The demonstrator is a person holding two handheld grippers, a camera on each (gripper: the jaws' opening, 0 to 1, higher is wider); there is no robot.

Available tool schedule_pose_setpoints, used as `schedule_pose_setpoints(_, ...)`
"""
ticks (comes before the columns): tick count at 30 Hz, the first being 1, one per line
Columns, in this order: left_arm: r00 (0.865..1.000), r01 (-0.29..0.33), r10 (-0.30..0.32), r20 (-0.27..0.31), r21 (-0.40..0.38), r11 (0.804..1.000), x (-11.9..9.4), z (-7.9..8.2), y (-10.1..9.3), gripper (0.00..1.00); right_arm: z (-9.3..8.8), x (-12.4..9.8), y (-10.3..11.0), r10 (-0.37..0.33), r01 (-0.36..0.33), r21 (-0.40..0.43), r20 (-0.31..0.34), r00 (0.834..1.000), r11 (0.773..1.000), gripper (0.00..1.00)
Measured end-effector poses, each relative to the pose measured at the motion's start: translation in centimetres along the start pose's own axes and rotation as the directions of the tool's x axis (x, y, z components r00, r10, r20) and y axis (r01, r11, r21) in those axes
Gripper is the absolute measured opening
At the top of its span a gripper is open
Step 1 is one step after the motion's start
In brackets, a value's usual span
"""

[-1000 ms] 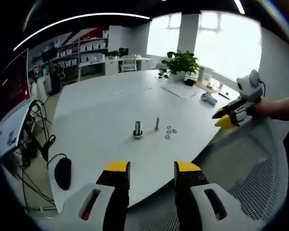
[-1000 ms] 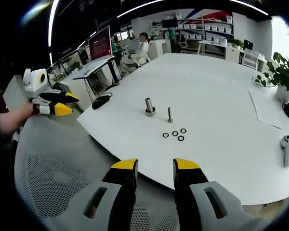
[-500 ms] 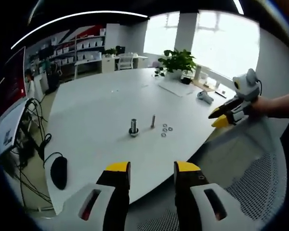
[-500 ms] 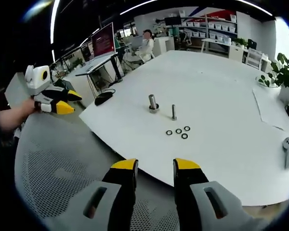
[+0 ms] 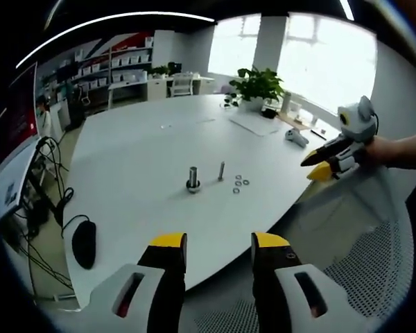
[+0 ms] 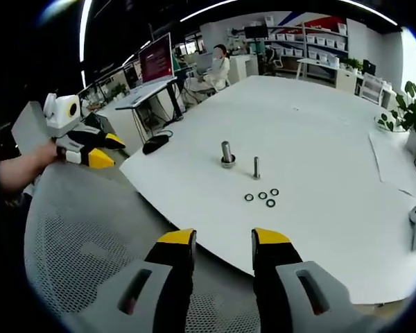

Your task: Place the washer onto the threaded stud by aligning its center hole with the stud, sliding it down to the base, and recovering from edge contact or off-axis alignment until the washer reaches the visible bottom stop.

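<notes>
On the smooth white bench (image 5: 145, 159) the slim threaded stud (image 5: 222, 171) stands upright, a thicker steel bolt (image 5: 193, 178) seated in a wide collar beside it, and four small dark ring washers (image 5: 240, 182) lie flat in a loose cluster just to the stud's other side, none on it. Bare tabletop spreads all round the stud out to the curved near edge, below which a grey mesh chair back (image 6: 76, 236) sits. The left tongs (image 5: 212, 243) and right tongs (image 6: 216, 239), yellow-tipped, hang off that edge well apart from the stud, jaws parted and holding nothing.
</notes>
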State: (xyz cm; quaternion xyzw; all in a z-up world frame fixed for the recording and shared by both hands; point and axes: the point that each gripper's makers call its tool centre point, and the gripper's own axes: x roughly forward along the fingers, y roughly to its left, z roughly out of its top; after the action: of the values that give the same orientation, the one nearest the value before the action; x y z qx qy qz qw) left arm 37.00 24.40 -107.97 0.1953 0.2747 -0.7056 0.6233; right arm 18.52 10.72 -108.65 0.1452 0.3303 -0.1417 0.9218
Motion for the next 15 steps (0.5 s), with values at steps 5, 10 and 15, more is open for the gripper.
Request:
schedule_pose_setpoints(5, 1.000, -0.001, 0.001, 0.005, -0.012, 1.000, 0.1, 0.3, -0.2, 0.36, -0.7, 0.3, -0.9, 0.008, -0.006, 0.041, -0.050, 0.999, 0.999, 0.37)
schedule_pose_setpoints(10, 1.000, -0.001, 0.001, 0.013, -0.019, 1.000, -0.1, 0.3, -0.4, 0.36, 0.5, 0.0, -1.3, 0.001, -0.001, -0.008, -0.058, 0.998, 1.000, 0.37)
schedule_pose_setpoints(15, 1.000, 0.000, 0.000, 0.008, -0.010, 1.000, 0.1, 0.1, -0.2, 0.36, 1.6, 1.5, -3.2, -0.013, 0.013, 0.000, -0.040, 0.999, 1.000, 0.37)
